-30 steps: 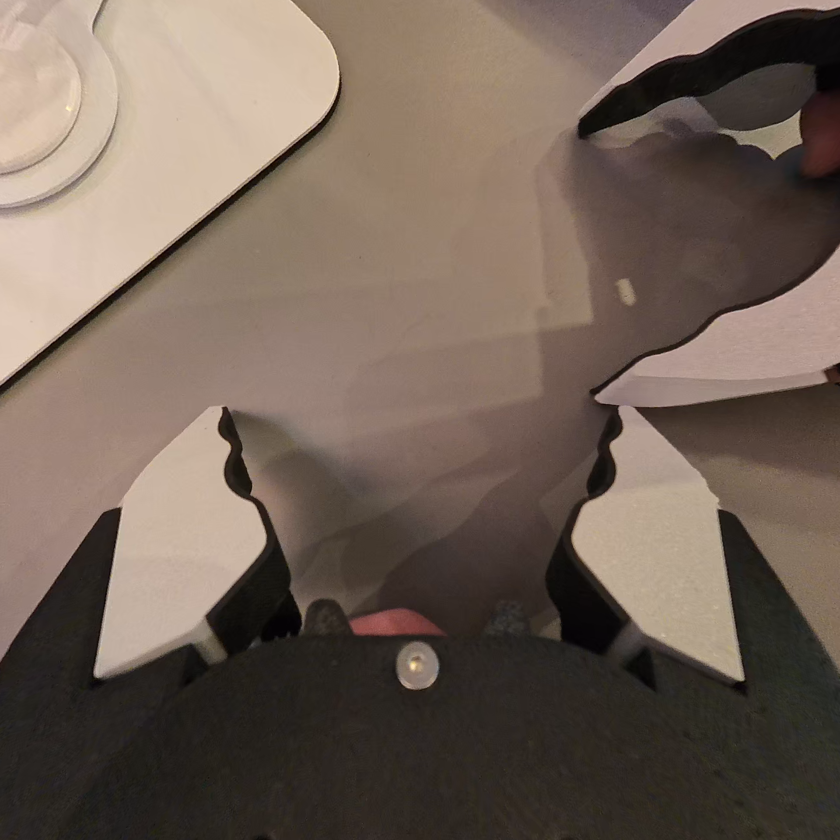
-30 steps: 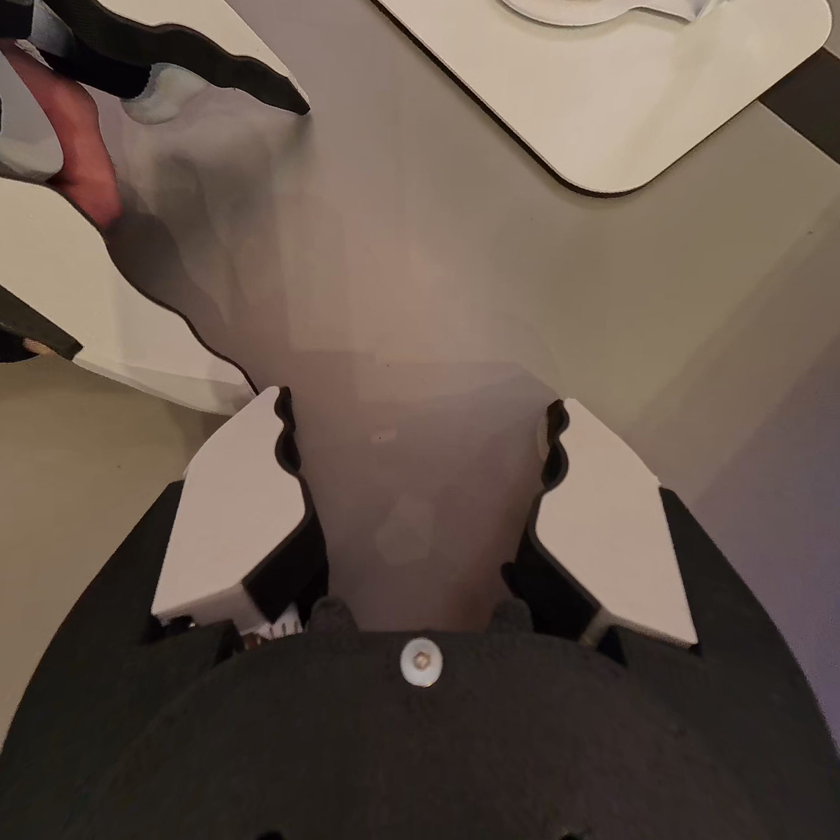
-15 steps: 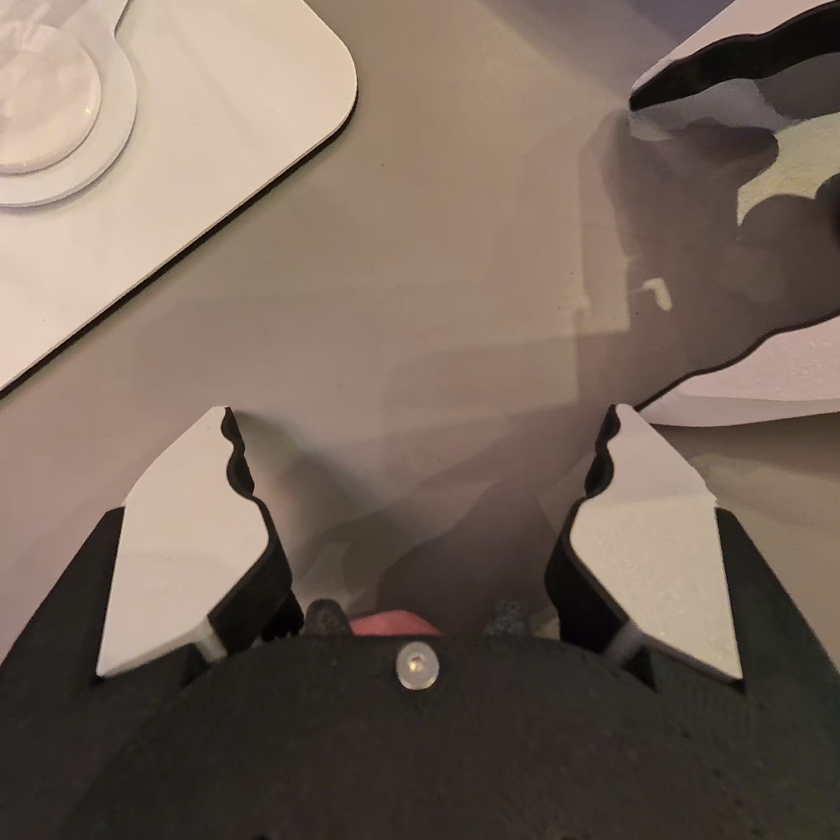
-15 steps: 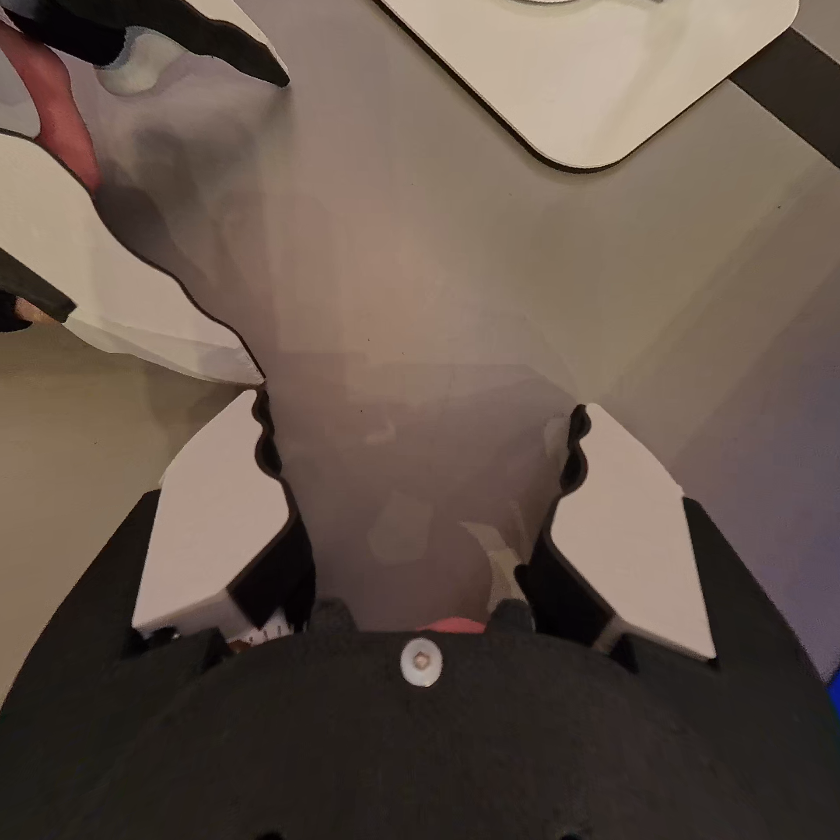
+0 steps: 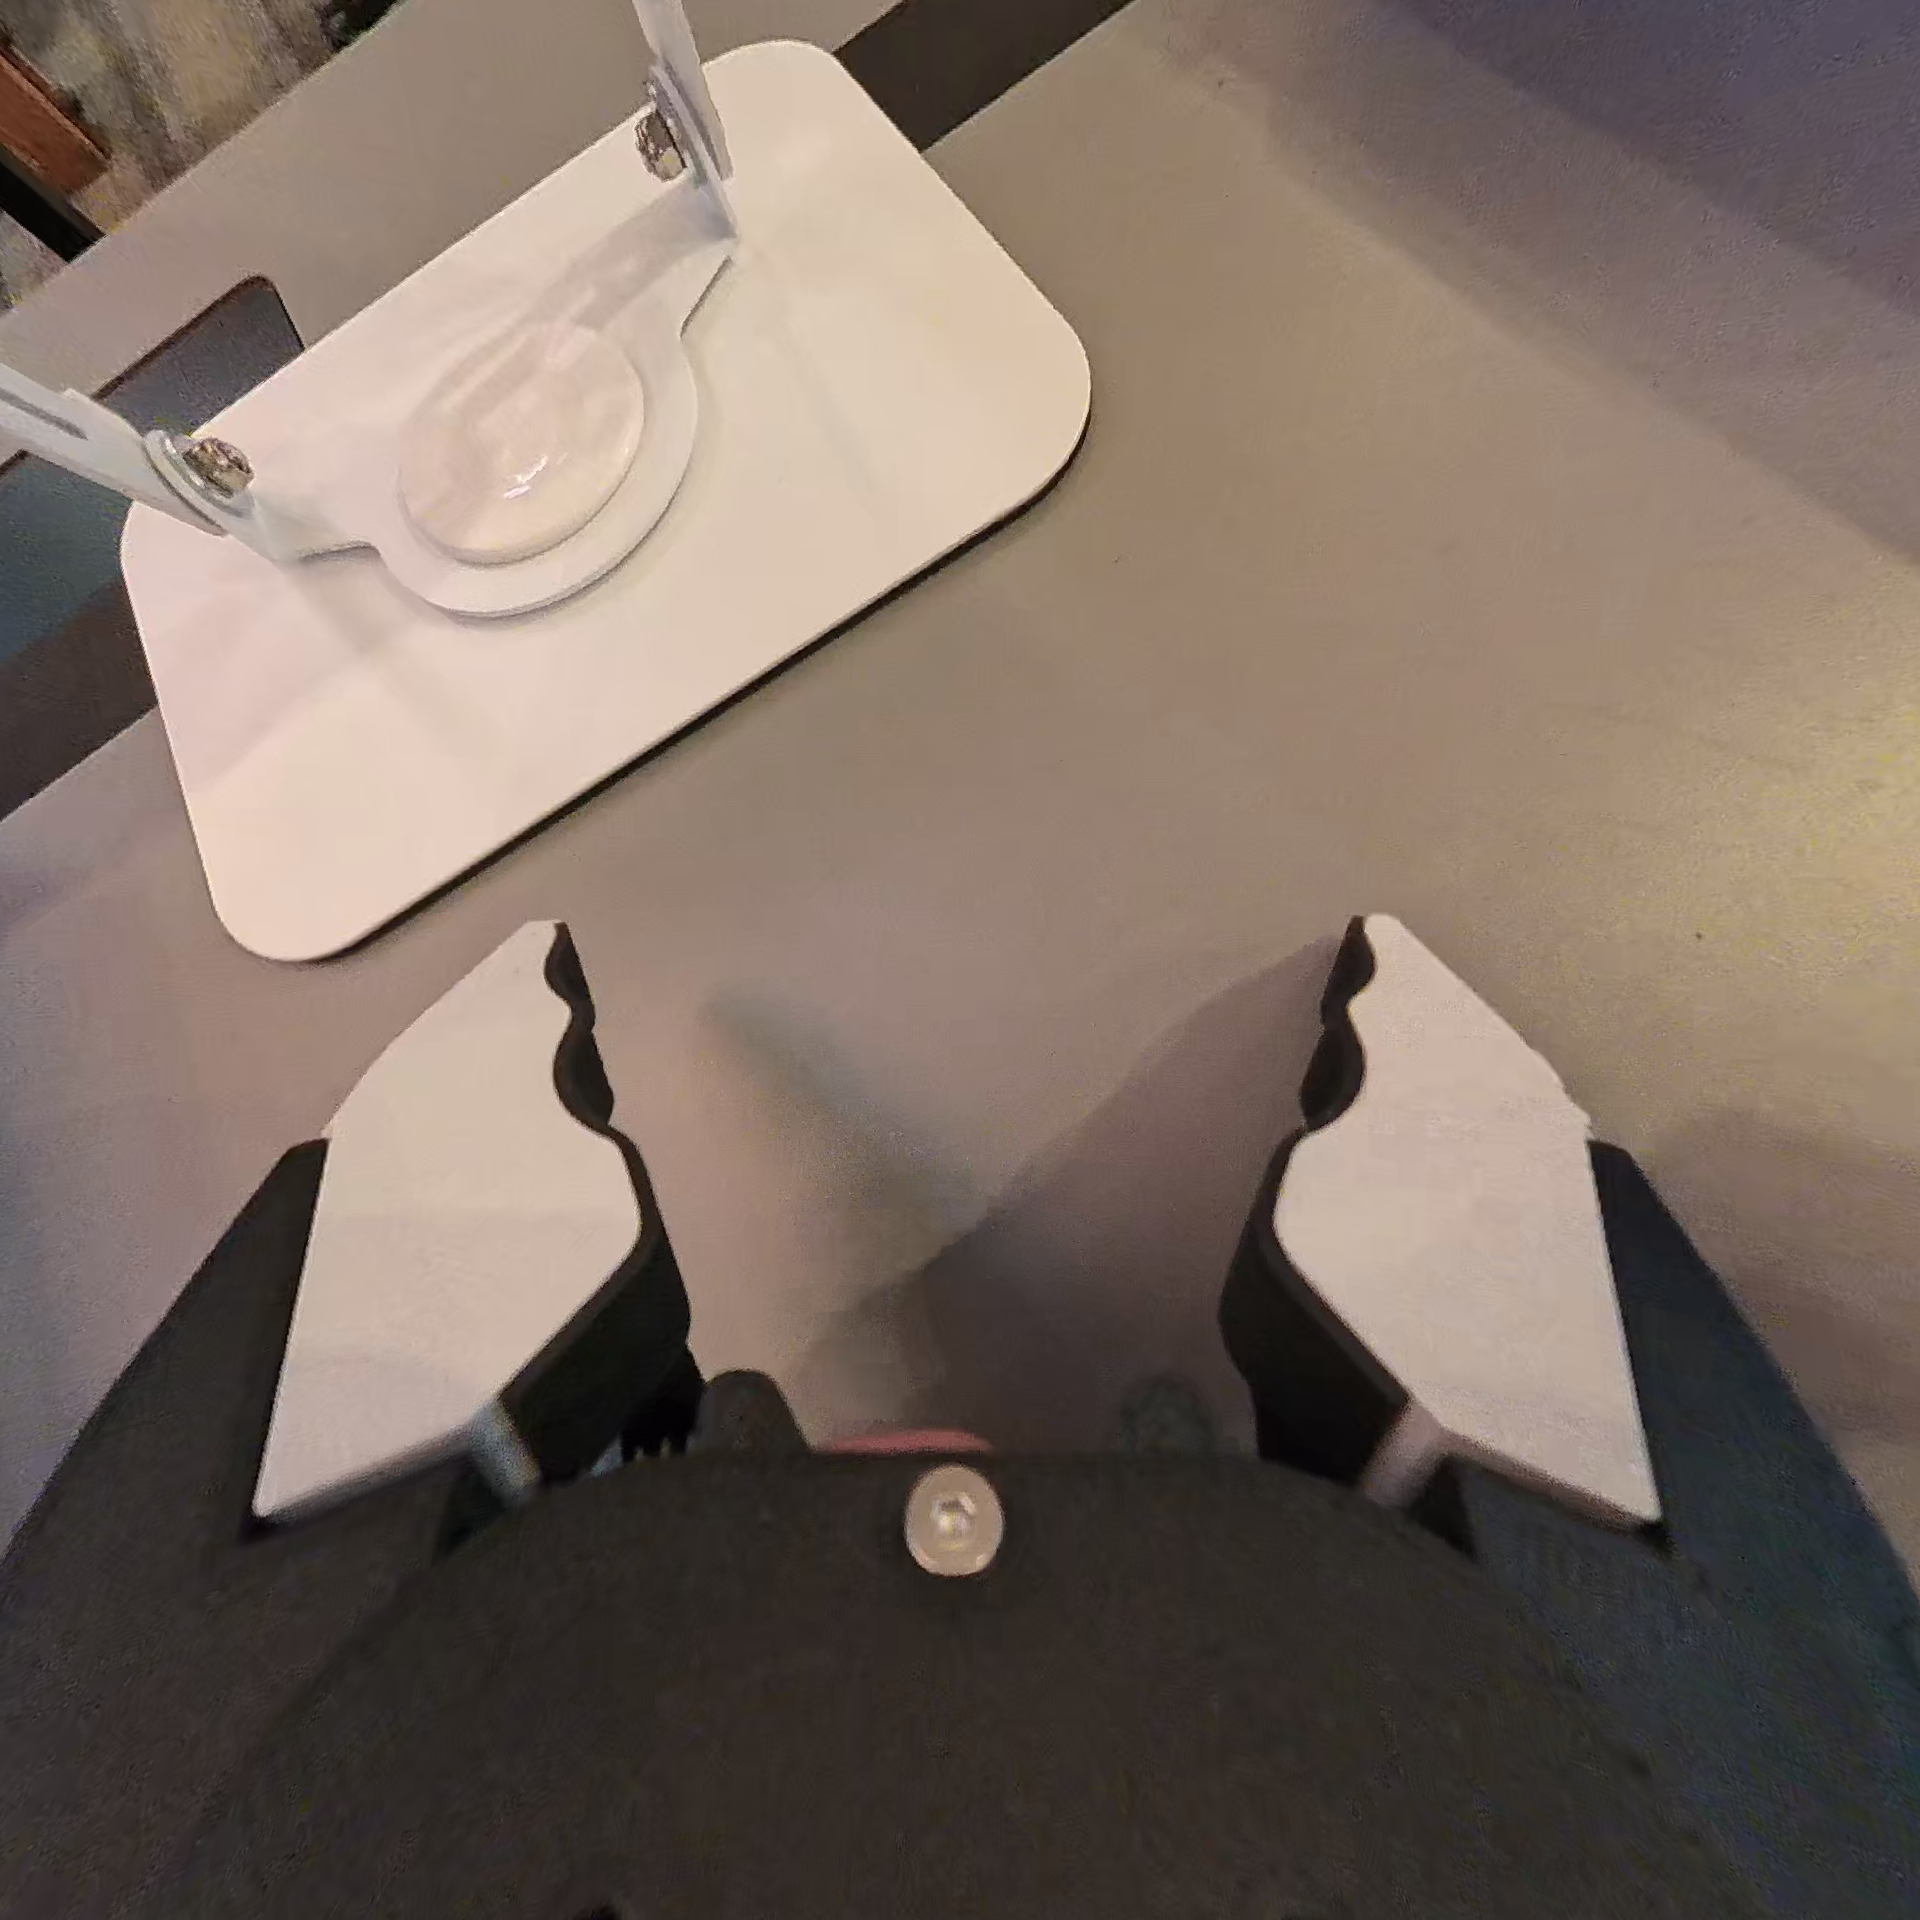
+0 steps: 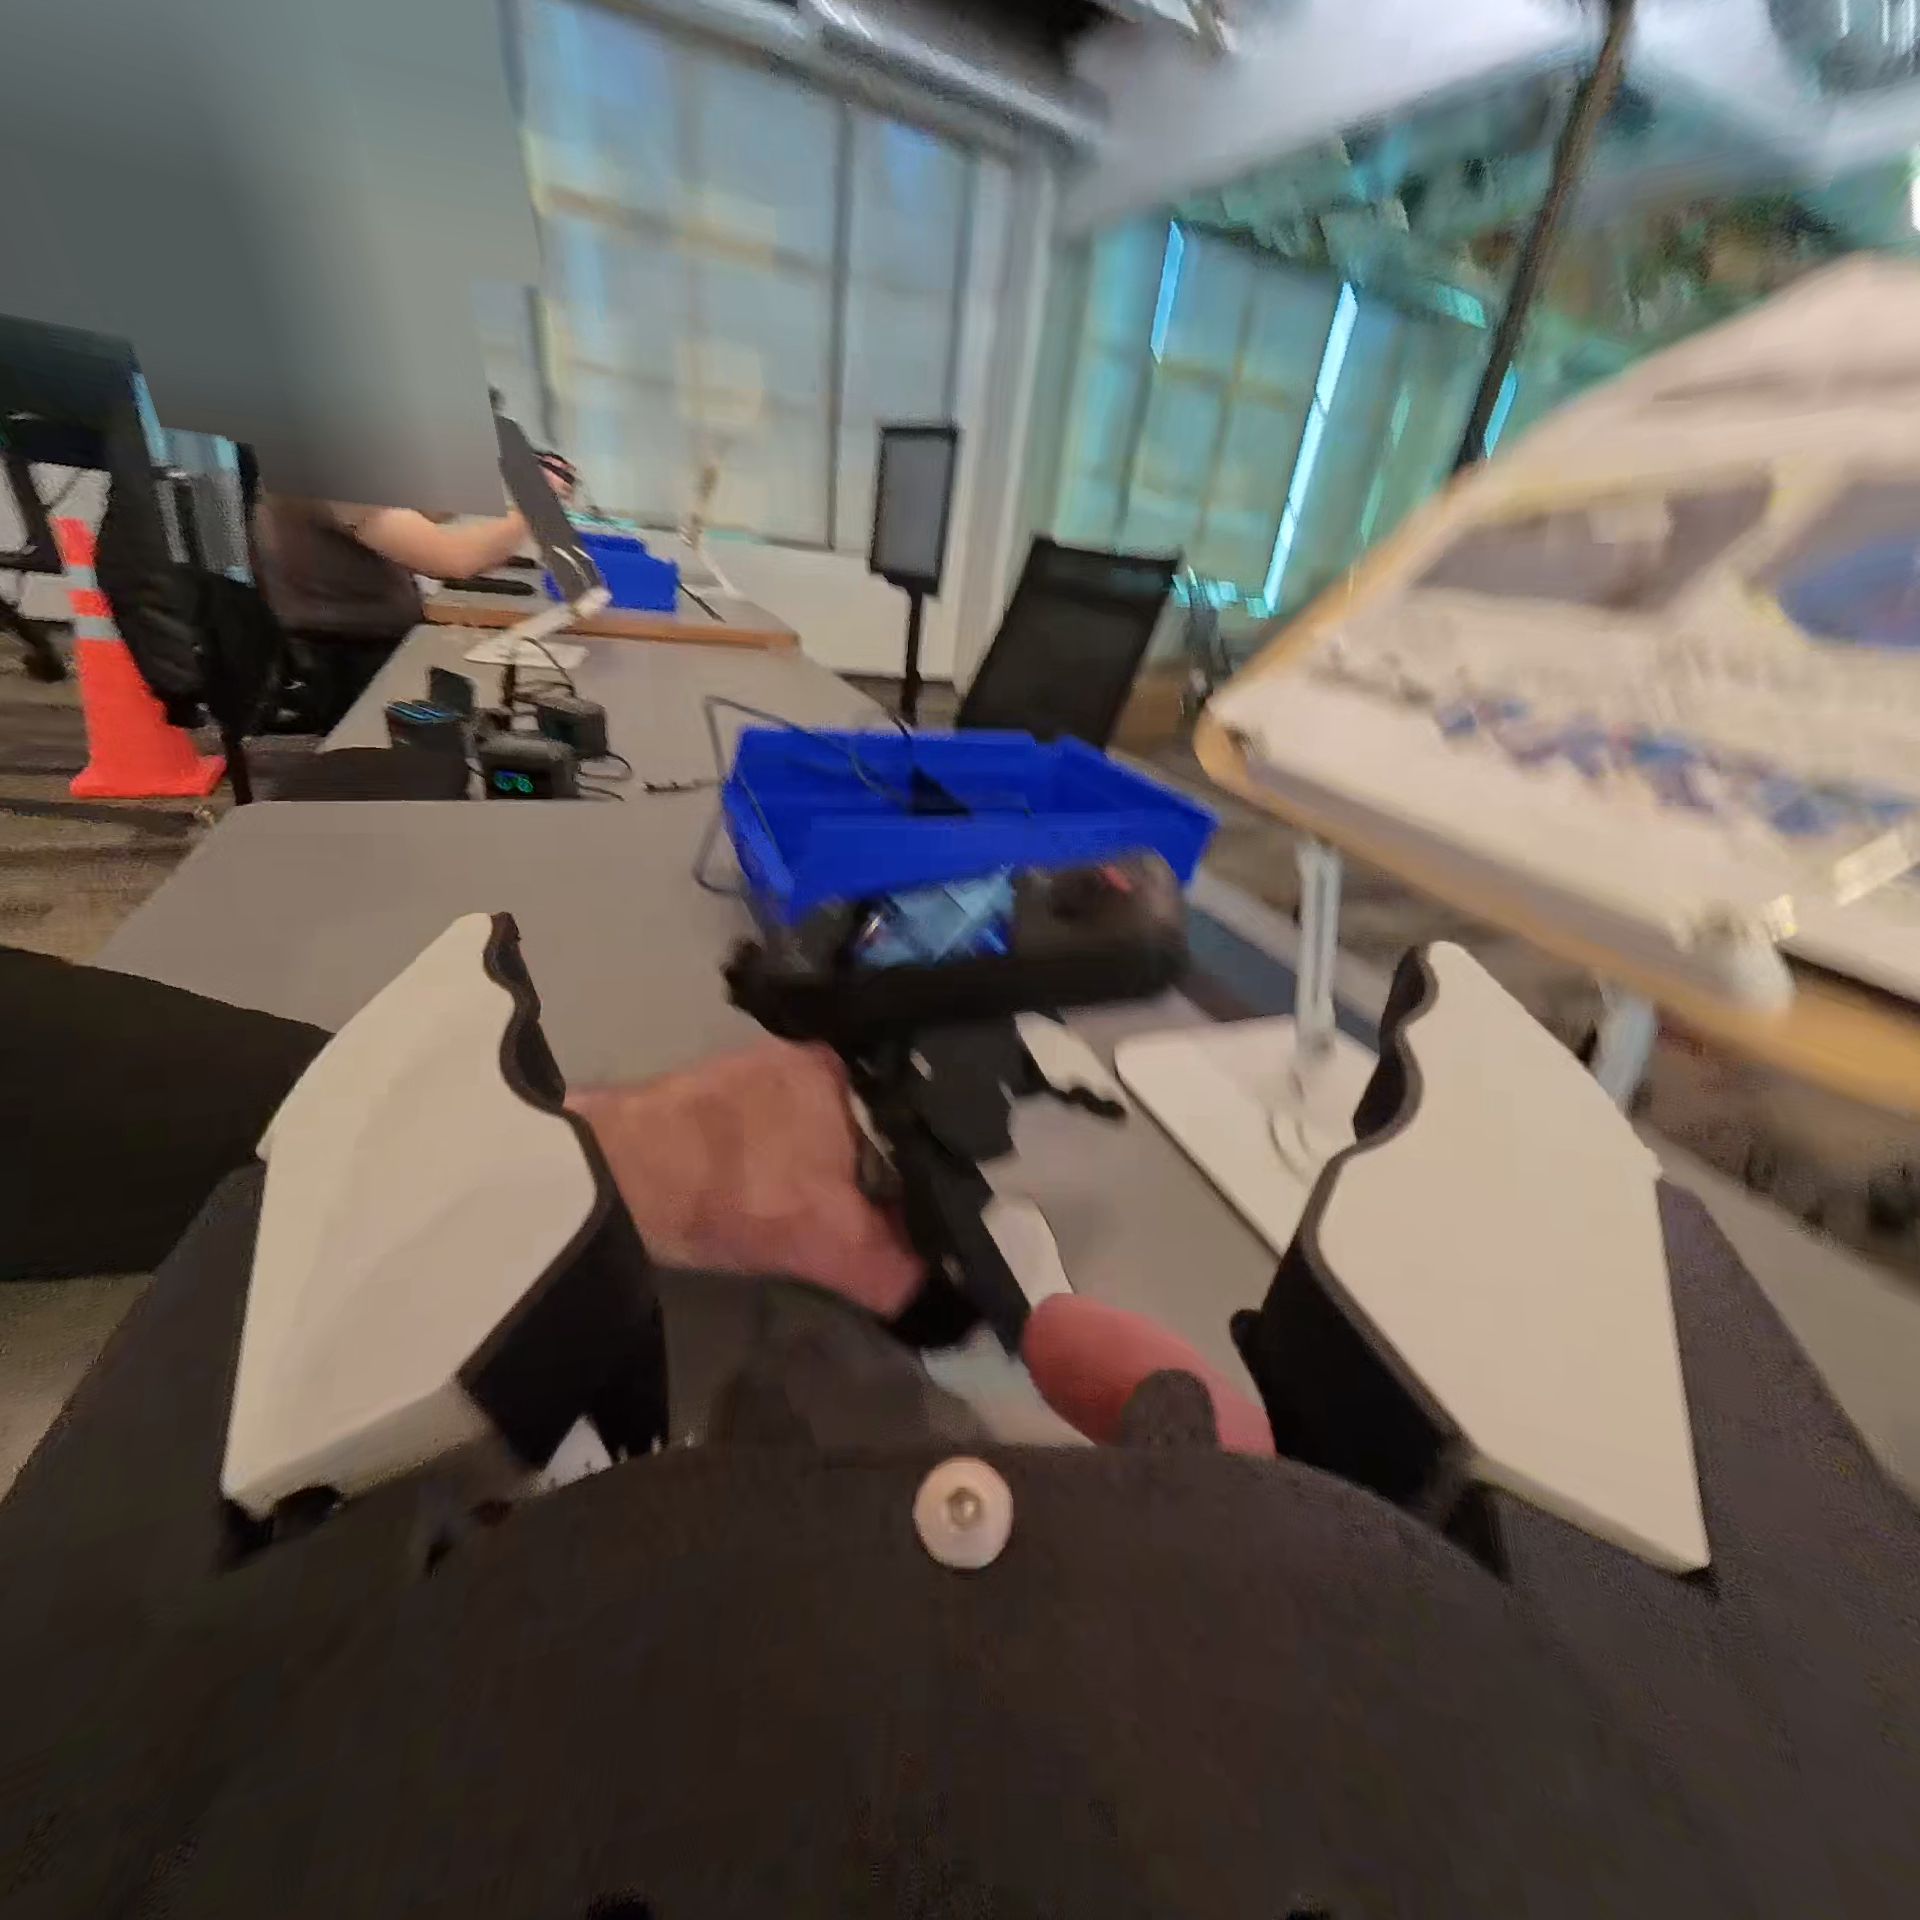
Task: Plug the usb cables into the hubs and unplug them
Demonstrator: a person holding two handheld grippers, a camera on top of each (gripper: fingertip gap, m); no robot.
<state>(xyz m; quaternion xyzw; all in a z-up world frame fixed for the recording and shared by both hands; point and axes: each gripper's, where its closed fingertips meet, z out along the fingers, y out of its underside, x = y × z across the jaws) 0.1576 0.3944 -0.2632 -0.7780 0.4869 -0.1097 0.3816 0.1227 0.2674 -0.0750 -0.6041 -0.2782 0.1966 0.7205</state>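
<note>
Left gripper (image 5: 956, 935): the two white fingers (image 5: 457, 1195) stand wide apart over the bare grey bench (image 5: 1247, 623), nothing between them, tips aimed down at the surface. Ahead and to their left a white stand base (image 5: 831, 364) with rounded corners lies flat on the bench, a clear disc (image 5: 520, 457) set in its bracket and two white struts bolted at the ends.

Right gripper (image 6: 956, 935): raised and aimed level across the room, its fingers (image 6: 1496, 1247) likewise spread wide and bare. Seen past them, well beyond the tips, a hand (image 6: 748, 1174) holds the black handle of the other gripper, which hangs above the same bench. The view is blurred by motion.

Behind that hand a blue bin (image 6: 966, 810) sits on the bench with thin dark cables running into it. To the right, a tilted board (image 6: 1610, 675) is carried on the white stand. Farther back lie small black devices (image 6: 509, 738), an orange cone (image 6: 114, 686), a black chair (image 6: 1060, 644) and a seated person (image 6: 343, 571).

No USB cable or hub can be picked out with certainty; neither lies near the fingers of either gripper.
</note>
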